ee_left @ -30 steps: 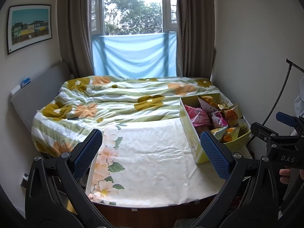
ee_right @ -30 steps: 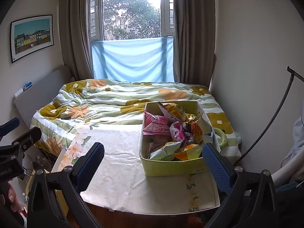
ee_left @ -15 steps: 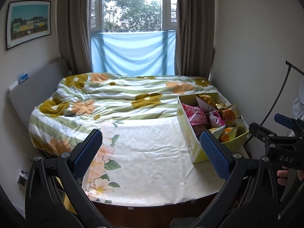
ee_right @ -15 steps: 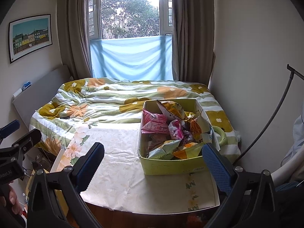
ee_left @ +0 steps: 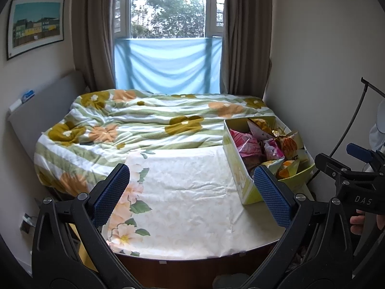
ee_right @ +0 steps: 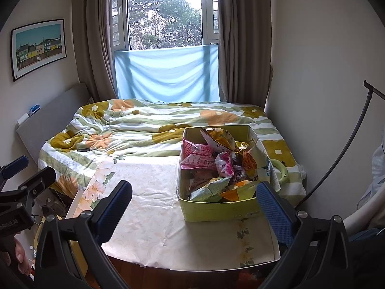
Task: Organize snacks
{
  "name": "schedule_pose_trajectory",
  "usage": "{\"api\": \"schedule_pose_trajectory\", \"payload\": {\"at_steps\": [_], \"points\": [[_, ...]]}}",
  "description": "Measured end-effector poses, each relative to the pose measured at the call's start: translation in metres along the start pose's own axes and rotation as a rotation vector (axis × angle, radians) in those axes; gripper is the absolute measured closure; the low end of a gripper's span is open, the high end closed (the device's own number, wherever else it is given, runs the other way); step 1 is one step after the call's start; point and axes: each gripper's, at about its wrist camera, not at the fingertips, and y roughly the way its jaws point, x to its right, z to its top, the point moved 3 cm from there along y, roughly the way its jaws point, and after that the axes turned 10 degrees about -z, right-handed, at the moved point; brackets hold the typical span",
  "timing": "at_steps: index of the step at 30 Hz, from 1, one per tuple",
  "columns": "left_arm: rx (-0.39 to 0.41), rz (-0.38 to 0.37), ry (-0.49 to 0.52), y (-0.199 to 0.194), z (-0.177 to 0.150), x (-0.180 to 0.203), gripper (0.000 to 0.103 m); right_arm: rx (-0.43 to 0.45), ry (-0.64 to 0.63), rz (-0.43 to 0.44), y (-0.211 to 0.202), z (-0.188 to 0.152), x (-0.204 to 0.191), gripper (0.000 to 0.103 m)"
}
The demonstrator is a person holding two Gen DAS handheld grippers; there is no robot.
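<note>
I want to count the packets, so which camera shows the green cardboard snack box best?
The right wrist view: the green cardboard snack box sits near centre, its opening visible. The left wrist view shows it side-on at the right, partly behind a fingertip.

Soft daylight enters through the window (ee_left: 168, 7), which is blown out to near white at the top, and spreads evenly over the bed (ee_left: 154, 125) with only faint shadows. Both fisheye views bend the walls and curtains (ee_right: 96, 36) strongly and darken to black corners. Focus is sharp throughout, without motion blur.
</note>
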Motion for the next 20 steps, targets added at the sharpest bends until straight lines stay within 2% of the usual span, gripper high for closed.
{"api": "schedule_pose_trajectory", "payload": {"at_steps": [6,13,20], "points": [[0.036,0.017,0.015,-0.007,0.003,-0.001,0.001,0.006,0.005,-0.002,-0.002,0.002,-0.003,0.0],[0.051,0.086,0.029,-0.007,0.007,-0.006,0.001,0.014,0.007,0.002,-0.001,0.005,-0.007,0.0],[0.069,0.076,0.03,-0.006,0.011,-0.008,0.001,0.02,0.014,0.006,0.002,0.008,-0.011,0.0]]}}
